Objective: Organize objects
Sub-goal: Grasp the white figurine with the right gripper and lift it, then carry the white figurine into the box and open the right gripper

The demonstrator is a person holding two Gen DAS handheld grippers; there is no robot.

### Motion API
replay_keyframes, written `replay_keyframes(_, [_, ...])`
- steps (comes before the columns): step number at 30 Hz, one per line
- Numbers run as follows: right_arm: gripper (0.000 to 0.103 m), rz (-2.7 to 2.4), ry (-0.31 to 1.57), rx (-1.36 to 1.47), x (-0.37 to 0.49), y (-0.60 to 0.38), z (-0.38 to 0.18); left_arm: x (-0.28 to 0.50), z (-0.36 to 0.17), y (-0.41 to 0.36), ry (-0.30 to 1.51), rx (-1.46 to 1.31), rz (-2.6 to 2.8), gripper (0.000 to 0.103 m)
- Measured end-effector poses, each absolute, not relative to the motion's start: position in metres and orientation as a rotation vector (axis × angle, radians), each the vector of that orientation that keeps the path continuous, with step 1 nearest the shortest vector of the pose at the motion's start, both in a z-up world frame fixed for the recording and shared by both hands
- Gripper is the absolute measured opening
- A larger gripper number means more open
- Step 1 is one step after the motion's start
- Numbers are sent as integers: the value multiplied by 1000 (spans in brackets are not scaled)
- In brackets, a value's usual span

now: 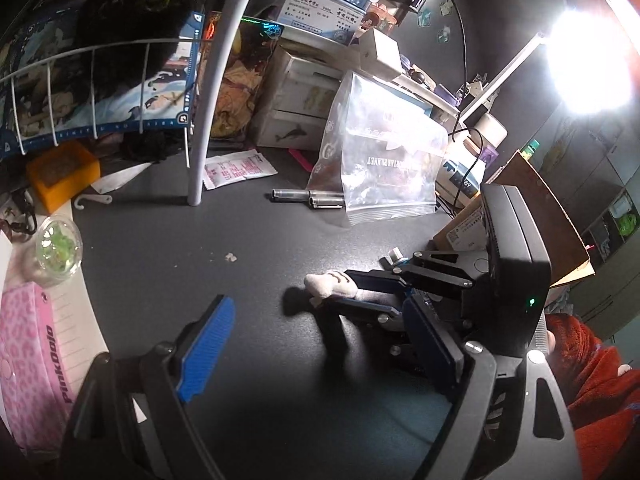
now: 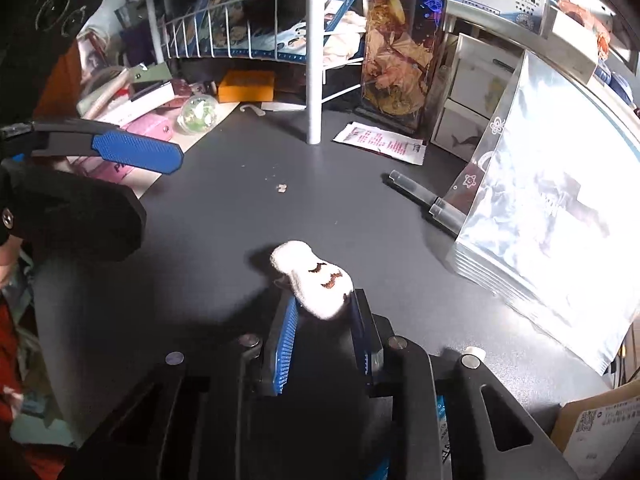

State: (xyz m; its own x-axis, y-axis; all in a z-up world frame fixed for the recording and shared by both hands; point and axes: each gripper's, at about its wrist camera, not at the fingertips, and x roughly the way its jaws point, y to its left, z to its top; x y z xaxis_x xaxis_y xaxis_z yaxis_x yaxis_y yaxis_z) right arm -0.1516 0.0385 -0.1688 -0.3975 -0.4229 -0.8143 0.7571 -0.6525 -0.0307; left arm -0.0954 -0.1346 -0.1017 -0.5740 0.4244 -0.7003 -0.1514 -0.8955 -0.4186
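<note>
You have the small white plush toy (image 2: 316,280) pinched between the blue pads of your right gripper (image 2: 324,320); its far end pokes out past the fingertips, low over the dark desk (image 2: 224,220), and whether it touches the surface you cannot tell from here. Your left gripper (image 1: 320,348) is spread wide and carries nothing, off to the left of the toy. Beyond the toy, two metal tubes (image 2: 428,200) lie loose by the big clear bag (image 2: 552,216), and a white-and-pink sachet (image 2: 380,142) lies near the foot of the white pole (image 2: 314,60). Farther left sit an orange box (image 2: 248,86), a clear cup of green bits (image 2: 198,114) and a pink case (image 1: 28,360). By my reading, the tidying is in an early stage: one thing in hand, no clear home for it shown, and most of the loose things still waiting.
</note>
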Motion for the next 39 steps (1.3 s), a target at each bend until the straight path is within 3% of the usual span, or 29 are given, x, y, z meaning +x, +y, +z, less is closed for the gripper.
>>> replay_keyframes(6, [19, -2081, 509, 1030, -140, 44, -156, -97, -98, -124, -471, -1223, 2414, 82])
replay_keyframes(9, [19, -2079, 487, 990, -125, 52, -139, -94, -90, -113, -463, -1196, 2376, 64])
replay_keyframes(11, [19, -2086, 467, 957, -114, 58, -126, -92, -83, -106, -458, -1179, 2346, 46])
replay_keyframes(25, [19, -2237, 392, 722, -57, 120, -53, -78, -15, -37, -309, -1035, 2258, 27])
replay_keyframes(39, [19, -2424, 278, 658, -64, 203, 5, -120, 51, 57, -84, -963, 2206, 25])
